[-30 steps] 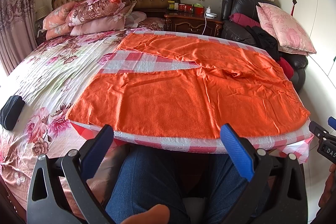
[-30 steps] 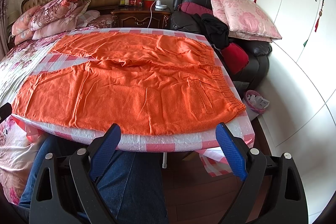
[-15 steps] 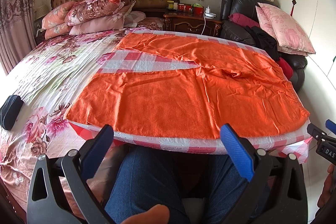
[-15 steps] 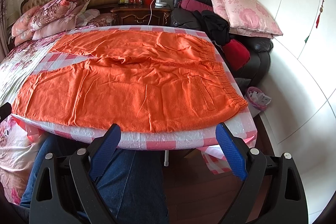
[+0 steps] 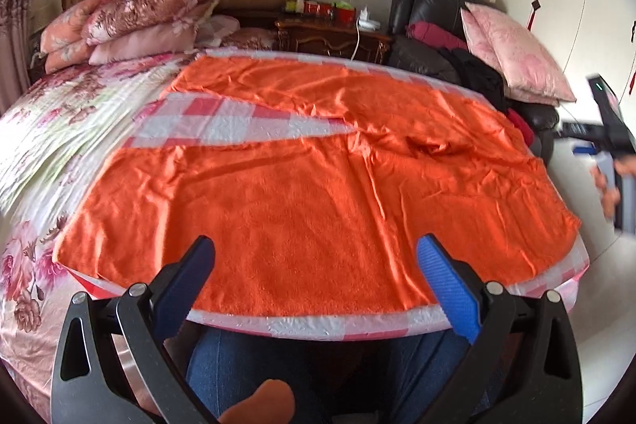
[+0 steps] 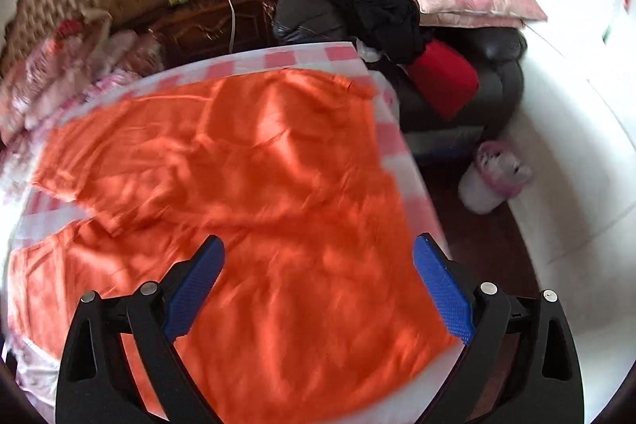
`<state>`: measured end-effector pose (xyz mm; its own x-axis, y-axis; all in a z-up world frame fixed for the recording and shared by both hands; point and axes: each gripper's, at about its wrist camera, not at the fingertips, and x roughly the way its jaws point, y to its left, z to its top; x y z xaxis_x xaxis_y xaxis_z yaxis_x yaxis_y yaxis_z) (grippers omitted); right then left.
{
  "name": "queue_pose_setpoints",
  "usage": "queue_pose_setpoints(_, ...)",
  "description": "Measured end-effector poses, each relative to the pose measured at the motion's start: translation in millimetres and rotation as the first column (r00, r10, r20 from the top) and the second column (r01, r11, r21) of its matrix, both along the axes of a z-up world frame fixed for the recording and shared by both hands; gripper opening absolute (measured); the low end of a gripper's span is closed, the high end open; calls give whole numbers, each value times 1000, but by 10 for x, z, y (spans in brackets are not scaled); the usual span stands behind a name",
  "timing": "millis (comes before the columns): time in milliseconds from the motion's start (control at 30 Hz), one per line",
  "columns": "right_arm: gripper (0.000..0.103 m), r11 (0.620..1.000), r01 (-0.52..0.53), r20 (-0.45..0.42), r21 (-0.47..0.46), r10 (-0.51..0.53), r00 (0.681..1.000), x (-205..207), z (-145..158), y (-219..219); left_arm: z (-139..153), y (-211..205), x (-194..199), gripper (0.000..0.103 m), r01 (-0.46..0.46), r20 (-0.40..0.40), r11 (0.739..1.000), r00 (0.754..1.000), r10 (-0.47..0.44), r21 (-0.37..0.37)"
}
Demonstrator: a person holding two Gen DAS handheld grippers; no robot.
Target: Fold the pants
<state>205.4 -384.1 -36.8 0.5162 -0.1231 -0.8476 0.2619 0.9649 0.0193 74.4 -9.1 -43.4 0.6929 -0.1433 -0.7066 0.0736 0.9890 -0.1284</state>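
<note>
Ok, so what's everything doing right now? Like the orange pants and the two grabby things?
Orange pants: spread flat on the table, legs apart, unfolded, a few wrinkles.
Left gripper: fingers wide open, holding nothing, over the near edge of the pants.
Right gripper: fingers wide open, holding nothing, above the waistband end; its view is motion-blurred.
Checked tablecloth: lying flat under the pants.

Left gripper (image 5: 314, 281) agape, empty; right gripper (image 6: 318, 281) agape, empty.
</note>
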Motion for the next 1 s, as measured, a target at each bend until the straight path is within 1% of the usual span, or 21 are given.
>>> queue_pose_setpoints(67, 93, 1000, -1, -12, 17, 1, 1000, 430, -75, -241, -99, 70, 84, 101, 0, -43, 999, 999, -2, -47)
queue_pose_setpoints(100, 92, 1000, 11, -14, 20, -11, 1000, 626, -101, -336, -147, 106, 119, 101, -11, -59, 999, 998, 8, -49)
queue_pose_setpoints(133, 92, 1000, 17, -26, -12, -17, 1000, 912, -144, -426, -182, 146, 135, 101, -22, -70, 999, 997, 19, -43)
queue_pose_setpoints(167, 92, 999, 8, -36, -42, -10, 999, 1114, -177, -471, -217, 194, 167, 101, -37, -85, 999, 996, 34, -35)
queue_pose_setpoints(267, 83, 990, -54, -93, -128, 42, 995, 1715, -363, -499, -294, 379, 259, 101, -92, -136, 996, 987, 88, -22)
queue_pose_setpoints(300, 81, 988, -66, -110, -138, 51, 993, 1869, -430, -517, -299, 444, 283, 101, -111, -147, 994, 983, 108, -13)
queue_pose_setpoints(367, 79, 987, -90, -139, -130, 72, 988, 2189, -578, -539, -287, 568, 319, 101, -149, -160, 989, 976, 149, 11)
queue_pose_setpoints(500, 74, 982, -145, -188, -123, 120, 975, 2523, -798, -522, -198, 774, 439, 101, -205, -166, 978, 964, 209, 41)
queue_pose_setpoints(533, 73, 980, -156, -199, -120, 130, 971, 2571, -844, -524, -167, 814, 488, 101, -215, -163, 975, 962, 221, 49)
queue_pose_setpoints(600, 60, 976, -194, -222, -97, 168, 960, 2649, -933, -506, -94, 866, 601, 101, -220, -154, 974, 962, 225, 47)
queue_pose_setpoints(633, 51, 975, -206, -210, -85, 184, 960, 2670, -931, -509, -69, 883, 672, 101, -218, -152, 975, 963, 221, 39)
queue_pose_setpoints(667, 24, 974, -225, -203, -30, 215, 955, 2674, -925, -498, -42, 898, 760, 101, -215, -151, 976, 965, 216, 21)
queue_pose_setpoints(700, 14, 971, -241, -202, -6, 234, 951, 2674, -909, -473, -8, 924, 886, 101, -210, -148, 978, 967, 206, -11)
queue_pose_setpoints(733, 11, 967, -251, -204, -30, 240, 949, 2676, -889, -430, 15, 939, 997, 101, -203, -146, 978, 970, 196, -39)
queue_pose_setpoints(767, 10, 956, -289, -196, -57, 273, 942, 2648, -840, -345, 33, 952, 1133, 101, -198, -146, 978, 972, 187, -66)
queue_pose_setpoints(833, 10, 936, -342, -167, -88, 325, 931, 2551, -705, -212, 51, 1008, 1446, 96, -192, -145, 973, 974, 173, -130)
queue_pose_setpoints(867, 10, 926, -364, -131, -104, 350, 928, 2445, -565, -135, 39, 1010, 1583, 92, -190, -151, 968, 975, 166, -163)
queue_pose_setpoints(933, 10, 910, -403, -43, -93, 401, 915, 2193, -270, -31, -11, 1098, 1884, 88, -206, -181, 944, 970, 162, -257)
queue_pose_setpoints(967, 10, 890, -446, 26, -99, 450, 893, 1955, -39, 70, -47, 1145, 2012, 85, -213, -196, 928, 968, 158, -306)
queue_pose_setpoints(1000, 10, 863, -494, 90, -103, 503, 860, 1692, 163, 158, -92, 1217, 2158, 83, -222, -216, 903, 965, 150, -367)
